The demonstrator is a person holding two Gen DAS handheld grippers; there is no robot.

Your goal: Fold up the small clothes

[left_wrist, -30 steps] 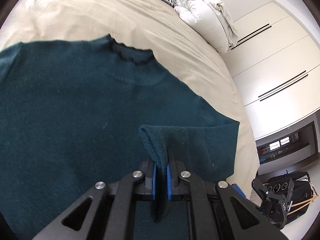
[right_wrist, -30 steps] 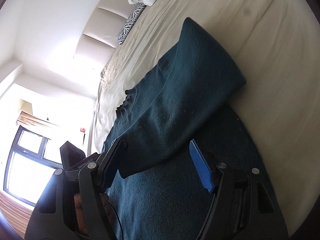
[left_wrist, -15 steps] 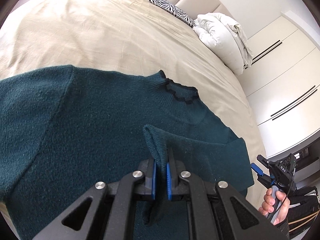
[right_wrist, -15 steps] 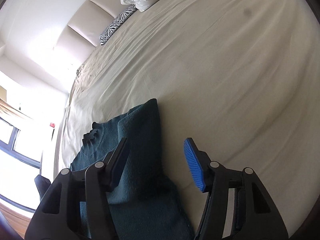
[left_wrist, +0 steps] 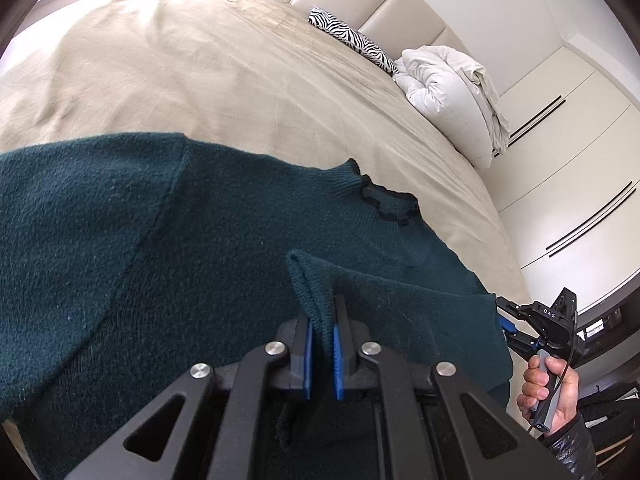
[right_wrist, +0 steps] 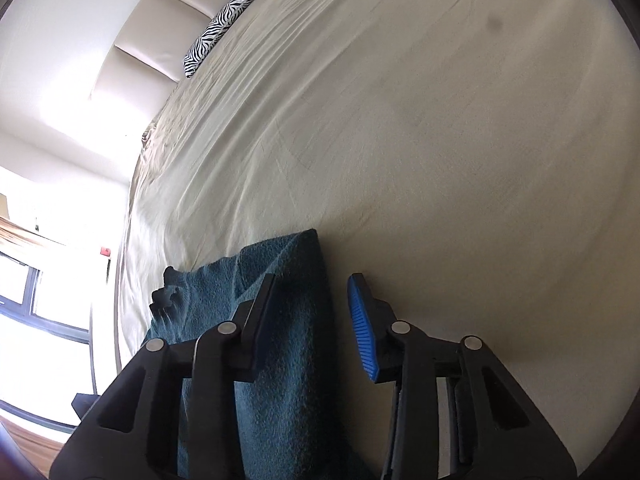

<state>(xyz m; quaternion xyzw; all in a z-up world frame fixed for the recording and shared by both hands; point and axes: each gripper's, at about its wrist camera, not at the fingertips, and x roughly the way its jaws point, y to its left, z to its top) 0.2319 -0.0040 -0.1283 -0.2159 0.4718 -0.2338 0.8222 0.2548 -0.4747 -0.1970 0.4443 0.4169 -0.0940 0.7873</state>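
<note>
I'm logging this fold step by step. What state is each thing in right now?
Left gripper: shut on a raised fold of the sweater.
Right gripper: open, holding nothing, at the sweater's edge.
Sweater: spread on the bed, one side folded over, collar toward the headboard.
Bed sheet: laid flat, lightly creased.
White duvet: bundled up by the headboard.
Zebra pillow: lying against the headboard.

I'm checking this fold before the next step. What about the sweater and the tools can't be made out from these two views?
- Sweater hem: left wrist view, hidden behind the left tool body and cut off by the bottom edge.
- Pinched fabric's lower end: hidden between the blue pads.
- Sweater's left half: right wrist view, cut off by the frame and the right tool.
- Right tool's opening: left wrist view, too small, partly behind the sweater.
</note>
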